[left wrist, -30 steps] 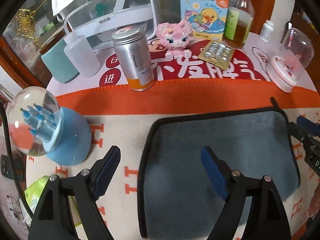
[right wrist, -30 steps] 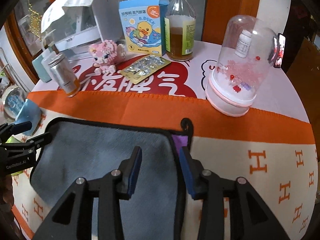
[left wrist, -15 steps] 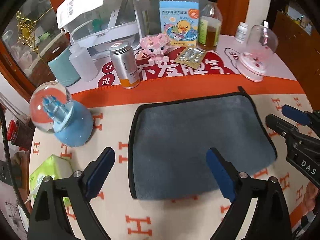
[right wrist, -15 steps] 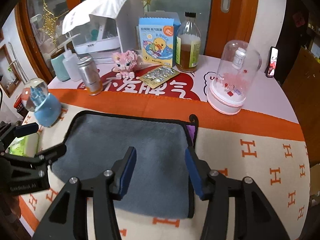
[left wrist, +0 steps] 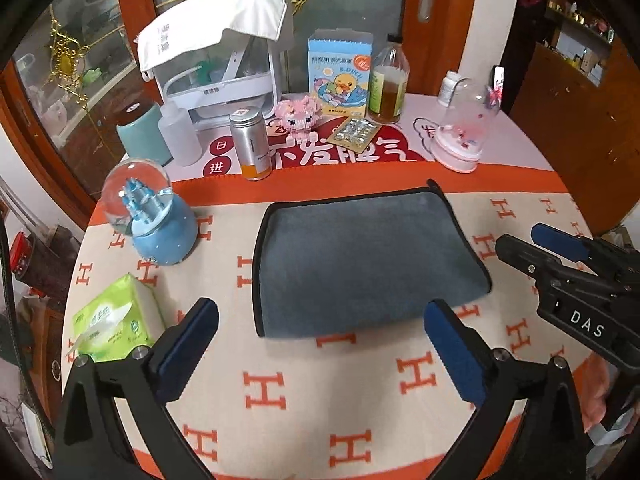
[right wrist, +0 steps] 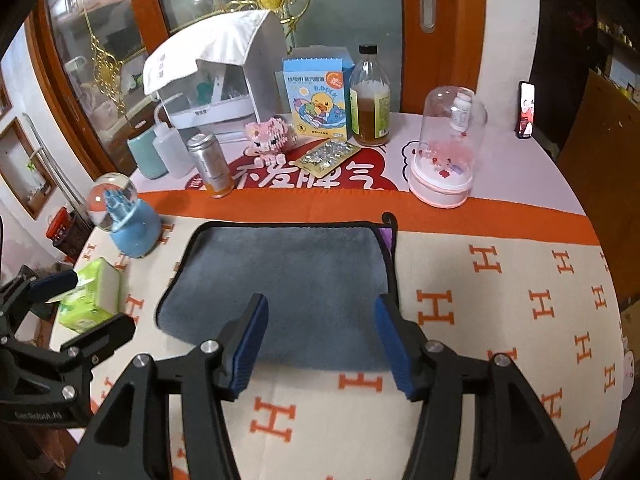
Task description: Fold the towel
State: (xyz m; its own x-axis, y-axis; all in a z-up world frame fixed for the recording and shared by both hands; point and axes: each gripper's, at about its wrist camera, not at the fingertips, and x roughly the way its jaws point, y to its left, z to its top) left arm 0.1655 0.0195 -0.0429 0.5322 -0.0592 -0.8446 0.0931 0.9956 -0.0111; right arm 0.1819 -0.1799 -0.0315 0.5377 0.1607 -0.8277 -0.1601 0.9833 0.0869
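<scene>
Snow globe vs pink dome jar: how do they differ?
The snow globe is a round ball on a blue base, with blue spires inside; the pink dome jar is a tall bell-shaped cover on a pink and white base, with pink bits inside. The globe stands left of the towel, the dome behind its right end. Both are clear and upright.

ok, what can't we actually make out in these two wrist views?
- Towel near edge, right wrist view: part hidden behind the right gripper fingers.
- Towel layer count: only the top face shows.
- Pill bottle: label too small, distorted by the glass dome.
- Left gripper body: cut off by the frame edge.
</scene>
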